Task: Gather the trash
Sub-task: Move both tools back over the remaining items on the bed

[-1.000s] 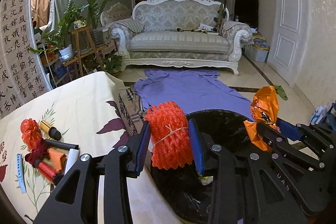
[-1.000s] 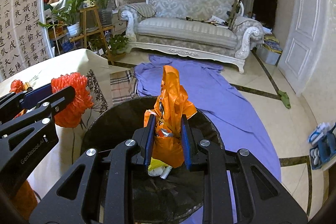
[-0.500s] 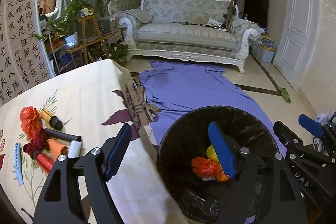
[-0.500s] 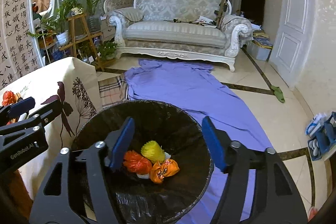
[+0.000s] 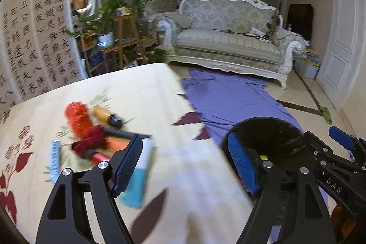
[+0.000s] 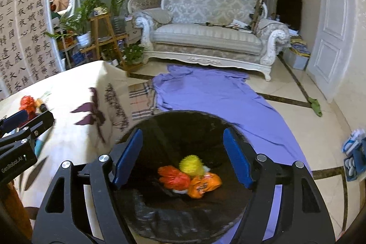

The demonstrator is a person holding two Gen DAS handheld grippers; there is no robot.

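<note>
A black-lined trash bin (image 6: 173, 116) stands on the floor beside the table; in it lie a red-orange net bundle (image 6: 173, 176), a yellow ball (image 6: 191, 165) and an orange wrapper (image 6: 205, 183). Over the bin hangs my right gripper (image 6: 181, 133), open, with nothing between its pads. My left gripper (image 5: 184, 141) is open and empty over the cream floral tablecloth (image 5: 194, 186), the bin (image 5: 270, 127) to its right. On the cloth to its left lie a red net ball (image 5: 77, 118), a yellow-black tube (image 5: 105, 117), a dark red piece (image 5: 91, 141), a white-teal tube (image 5: 139, 177) and a blue strip (image 5: 55, 157).
A purple cloth (image 6: 217, 95) covers the floor between the bin and a white sofa (image 6: 205, 36). Plants on a wooden stand (image 6: 100, 38) crowd the far left by a calligraphy screen. A white door (image 6: 331, 26) is on the right, a green rag (image 6: 315, 106) near it.
Both grippers opened and let go of the orange net bundle and the orange wrapper, which now lie in the bin. The left gripper swung left, from over the bin to over the table.
</note>
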